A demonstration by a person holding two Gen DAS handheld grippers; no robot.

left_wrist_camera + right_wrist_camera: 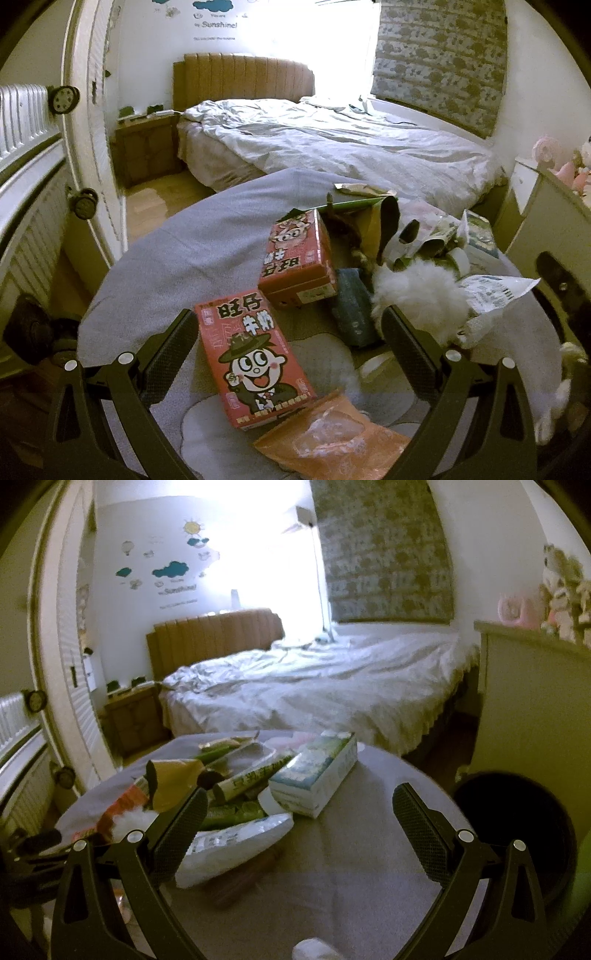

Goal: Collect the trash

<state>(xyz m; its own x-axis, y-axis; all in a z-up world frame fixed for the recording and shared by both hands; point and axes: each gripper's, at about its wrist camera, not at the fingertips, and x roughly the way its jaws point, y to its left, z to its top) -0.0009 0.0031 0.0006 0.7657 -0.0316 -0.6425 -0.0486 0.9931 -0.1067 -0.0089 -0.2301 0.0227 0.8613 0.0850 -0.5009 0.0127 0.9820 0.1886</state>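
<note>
Red milk carton (255, 363) lying flat at lower centre between spread fingers of left gripper (290, 334); right gripper (301, 805) likewise splayed, empty, white wrapper (236, 840) beside its left finger.

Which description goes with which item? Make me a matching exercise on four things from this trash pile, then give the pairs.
Items:
1. nearer red milk carton
2. orange pouch
3. tissue box
4. dark bin

Descriptions:
A. beside the table, at its right edge in the right wrist view
B. lies between the open left gripper's fingers, cartoon face up
C. white and green, at the pile's right in the right wrist view
D. lies flat, nearest the left wrist camera

Pairs: 1-B, 2-D, 3-C, 4-A
</note>
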